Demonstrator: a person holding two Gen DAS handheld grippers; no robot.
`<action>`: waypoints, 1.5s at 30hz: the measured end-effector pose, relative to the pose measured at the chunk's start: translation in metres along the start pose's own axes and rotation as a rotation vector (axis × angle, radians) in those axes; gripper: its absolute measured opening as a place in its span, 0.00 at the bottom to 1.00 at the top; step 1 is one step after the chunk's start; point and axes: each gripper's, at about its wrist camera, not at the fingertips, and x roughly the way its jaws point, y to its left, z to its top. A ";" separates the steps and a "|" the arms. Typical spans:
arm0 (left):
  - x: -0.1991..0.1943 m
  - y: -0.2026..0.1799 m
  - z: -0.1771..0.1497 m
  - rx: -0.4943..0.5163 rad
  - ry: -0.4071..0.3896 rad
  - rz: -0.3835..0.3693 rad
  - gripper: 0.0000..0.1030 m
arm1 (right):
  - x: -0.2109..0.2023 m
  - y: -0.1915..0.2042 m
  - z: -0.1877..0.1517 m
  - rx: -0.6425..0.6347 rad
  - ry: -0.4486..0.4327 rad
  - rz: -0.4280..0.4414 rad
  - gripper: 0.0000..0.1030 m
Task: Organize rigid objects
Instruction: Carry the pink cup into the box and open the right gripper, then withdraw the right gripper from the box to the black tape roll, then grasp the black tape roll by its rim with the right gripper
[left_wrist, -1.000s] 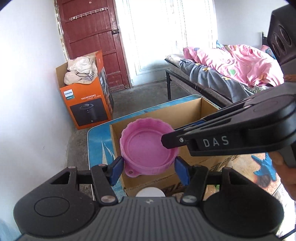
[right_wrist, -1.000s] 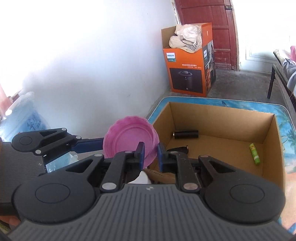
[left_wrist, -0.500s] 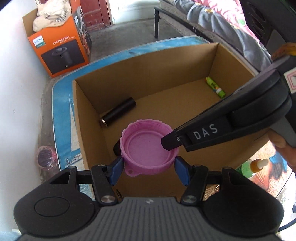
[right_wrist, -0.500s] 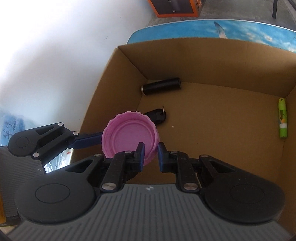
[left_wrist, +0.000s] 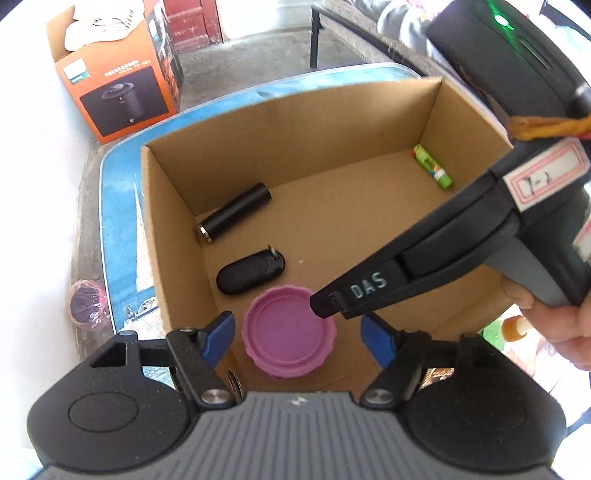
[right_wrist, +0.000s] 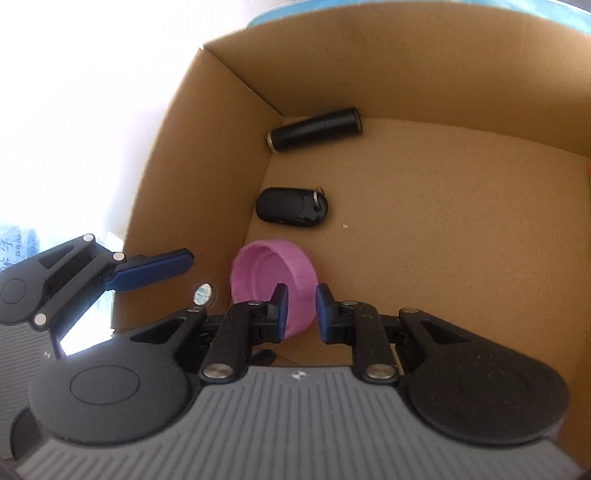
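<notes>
The left tongs (left_wrist: 295, 332) point steeply down into a cardboard box (left_wrist: 170, 229), and their jaws are opening: the blue pads (left_wrist: 218, 338) stand clear on either side of a pink lid (left_wrist: 288, 343), which lies between them, hollow side up, touched by neither. The right tongs (right_wrist: 301, 308) come in from the right side of the left pair, and their narrow jaws are closed on the lid's rim, whose pink wall fills the gap between the pads. A hand (left_wrist: 554, 317) grips their handle at the right edge of the left view. The lid sits low in the near left corner of the box; whether it already rests on the floor I cannot tell, since the tongs hide its underside. Just beyond the lid, ahead of both tongs, a black key fob (right_wrist: 291, 208) lies on the box floor close to the left wall. Farther ahead a black cylinder (right_wrist: 314, 129) lies in the far left corner. Well off to the right of the left tongs, by the far right wall, lies a green tube (left_wrist: 434, 168). The box stands on a blue table (left_wrist: 118, 206), and beyond that an orange carton (left_wrist: 118, 85) stands on the floor.
</notes>
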 end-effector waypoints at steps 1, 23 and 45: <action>-0.006 0.001 -0.002 -0.006 -0.022 0.001 0.74 | -0.007 0.002 -0.002 -0.003 -0.024 0.008 0.17; -0.074 -0.059 -0.137 -0.069 -0.308 -0.141 0.84 | -0.155 -0.045 -0.263 0.099 -0.612 0.018 0.34; 0.022 -0.157 -0.169 0.243 -0.198 -0.047 0.80 | -0.036 -0.040 -0.264 -0.016 -0.428 -0.172 0.31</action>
